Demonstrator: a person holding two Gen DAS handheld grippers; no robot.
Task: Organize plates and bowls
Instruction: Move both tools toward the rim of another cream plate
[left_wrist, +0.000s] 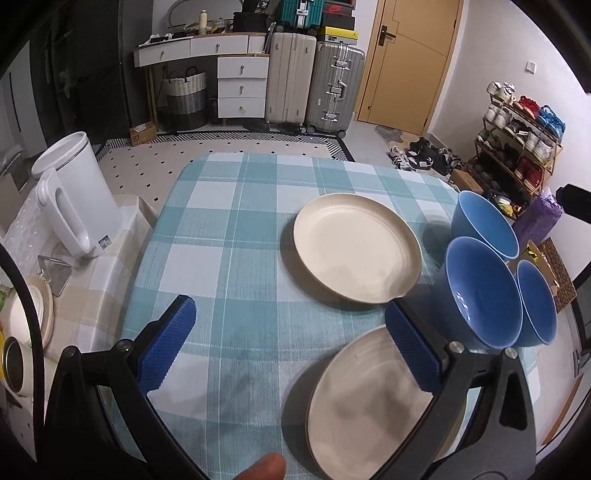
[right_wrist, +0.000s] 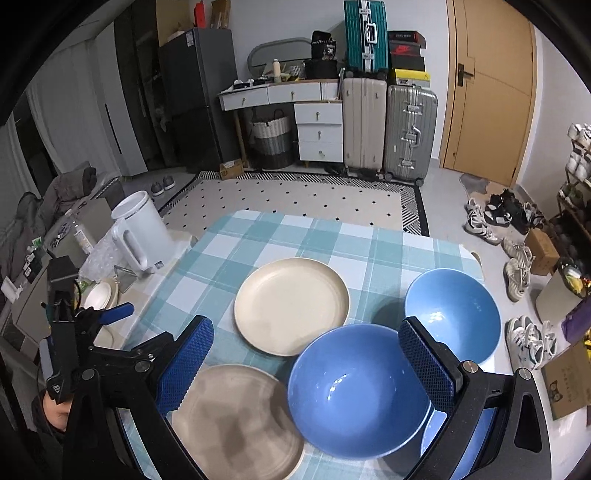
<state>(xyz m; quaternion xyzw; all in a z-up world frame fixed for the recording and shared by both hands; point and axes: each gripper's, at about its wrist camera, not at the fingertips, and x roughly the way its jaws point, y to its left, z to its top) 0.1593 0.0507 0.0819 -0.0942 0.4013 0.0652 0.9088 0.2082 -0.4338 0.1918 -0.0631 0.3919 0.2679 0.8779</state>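
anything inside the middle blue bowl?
The middle blue bowl looks empty: bare glazed bottom with light glints. The right gripper jaws hide part of its right rim.

Left gripper (left_wrist: 290, 345) black-framed, blue textured pads, silver screws, right gripper (right_wrist: 306, 363) alike

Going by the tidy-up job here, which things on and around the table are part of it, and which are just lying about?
Part of the job:
far cream plate
near cream plate
far blue bowl
middle blue bowl
near blue bowl
left gripper and right gripper, both open

Lying about:
white kettle
suitcases
shoes on the floor
woven basket
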